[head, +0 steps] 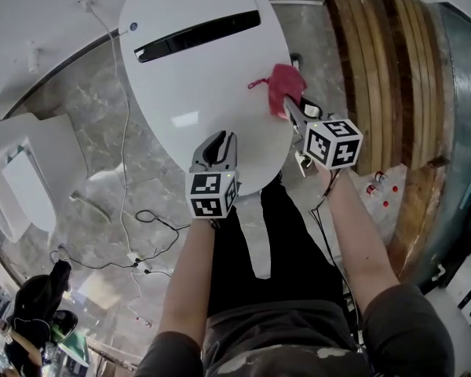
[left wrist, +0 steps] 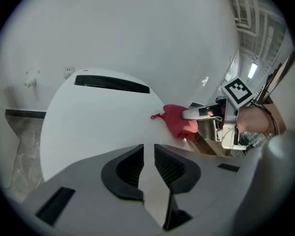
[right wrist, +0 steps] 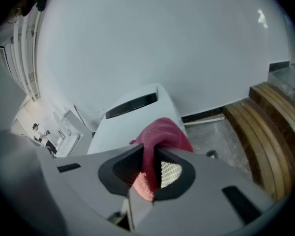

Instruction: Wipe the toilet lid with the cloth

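The white toilet lid [head: 196,77] is closed and fills the upper middle of the head view. A red cloth [head: 282,81] lies bunched at the lid's right edge. My right gripper [head: 289,107] is shut on it, and the right gripper view shows the cloth [right wrist: 162,132] pinched between the jaws of the right gripper [right wrist: 148,154], spilling out ahead of them over the lid [right wrist: 132,124]. My left gripper [head: 220,141] hovers over the lid's front part. In the left gripper view, the left gripper [left wrist: 148,149] shows a narrow gap with nothing in it; the cloth [left wrist: 176,122] lies to its right.
A black slot [head: 196,36] crosses the back of the lid. Curved wooden slats [head: 377,69] rise right of the toilet. A white cable [head: 125,148] trails over the marble floor at left, near a white fixture [head: 23,187]. A white wall stands behind.
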Available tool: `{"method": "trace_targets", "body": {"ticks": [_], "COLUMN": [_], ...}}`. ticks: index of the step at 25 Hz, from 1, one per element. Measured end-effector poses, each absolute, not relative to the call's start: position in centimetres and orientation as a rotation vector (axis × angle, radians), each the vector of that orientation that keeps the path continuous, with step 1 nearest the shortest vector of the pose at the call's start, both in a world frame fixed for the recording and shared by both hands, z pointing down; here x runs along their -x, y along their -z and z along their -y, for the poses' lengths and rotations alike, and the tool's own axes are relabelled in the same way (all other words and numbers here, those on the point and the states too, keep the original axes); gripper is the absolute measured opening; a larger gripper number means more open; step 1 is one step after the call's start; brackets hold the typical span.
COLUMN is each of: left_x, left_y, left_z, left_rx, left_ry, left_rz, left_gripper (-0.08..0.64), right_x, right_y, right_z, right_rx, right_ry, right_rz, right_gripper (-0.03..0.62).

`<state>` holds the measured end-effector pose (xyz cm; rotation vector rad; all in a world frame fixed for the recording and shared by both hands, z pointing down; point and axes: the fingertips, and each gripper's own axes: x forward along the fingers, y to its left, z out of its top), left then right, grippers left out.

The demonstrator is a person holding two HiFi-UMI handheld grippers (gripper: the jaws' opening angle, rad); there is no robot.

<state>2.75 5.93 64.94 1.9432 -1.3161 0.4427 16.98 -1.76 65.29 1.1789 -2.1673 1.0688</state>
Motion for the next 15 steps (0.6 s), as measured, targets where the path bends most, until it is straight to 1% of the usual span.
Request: {"method": "trace_targets", "body": {"ticks": [3,6,11,13,15], "left_x": [1.3,6.0,12.5,14.5,15.7], "left_y": [-64.6,-64.5,-64.8,-64.9,-65.1], "left_z": [-7.2,-8.8,-10.5,-11.0,-11.6], "left_rx": [-1.947,-1.923,-1.896,-1.888,-1.876], "left_ry": [-0.452,-0.456,-0.478,-0.48,-0.482], "left_rz": [1.334,1.356,1.385,1.396,1.403], "left_gripper": [0.077,0.077,0.077,0.077,0.077], "right_x": [-11.8,-4.9,5.3,8.1,9.4], "right_y": [-64.1,-63.7,-64.2,-65.2,-66.4], "right_z": [-0.7,-3.9,-8.1,-9.6,-10.7], "right_rx": [-1.133,-1.043,-0.881,-0.817,-0.789], "right_ry": [-1.086,-1.115,-1.152,-1.141,-1.124], "right_rz": [2.21,2.241,2.284,2.271,2.235], "right_gripper": [0.049,0.049,0.049,0.049,0.049]}}
